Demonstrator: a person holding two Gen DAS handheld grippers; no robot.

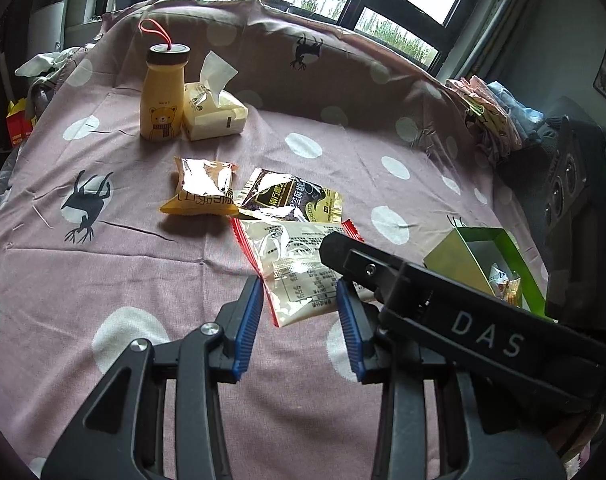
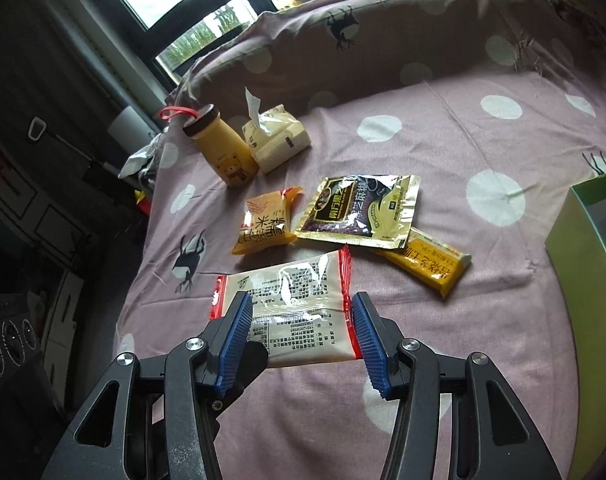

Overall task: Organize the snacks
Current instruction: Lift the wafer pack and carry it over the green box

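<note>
The white snack packet with red crimped ends [image 2: 291,312] lies flat on the pink spotted bedcover [image 2: 443,360], printed back facing up. In the right wrist view it sits between the blue pads of the right gripper [image 2: 303,340], whose jaws stand about as wide as the packet; whether the pads press on it cannot be told. In the left wrist view the same packet [image 1: 291,264] shows beyond the left gripper [image 1: 301,324], whose jaws are partly open with nothing clearly between them. The right gripper's black body [image 1: 443,300] crosses that view from the right, over the packet. Both grippers point steeply down at the bed.

Behind the packet lie a small orange-yellow pouch [image 2: 263,228], a dark gold-edged sachet [image 2: 359,212] and a yellow bar packet [image 2: 431,264] partly under the sachet. To the right stands a green open box [image 1: 483,256] with a small snack [image 1: 505,284] inside. Farther back a yellow bear bottle [image 1: 163,96] stands just beside a tissue pack [image 1: 215,112].
</note>
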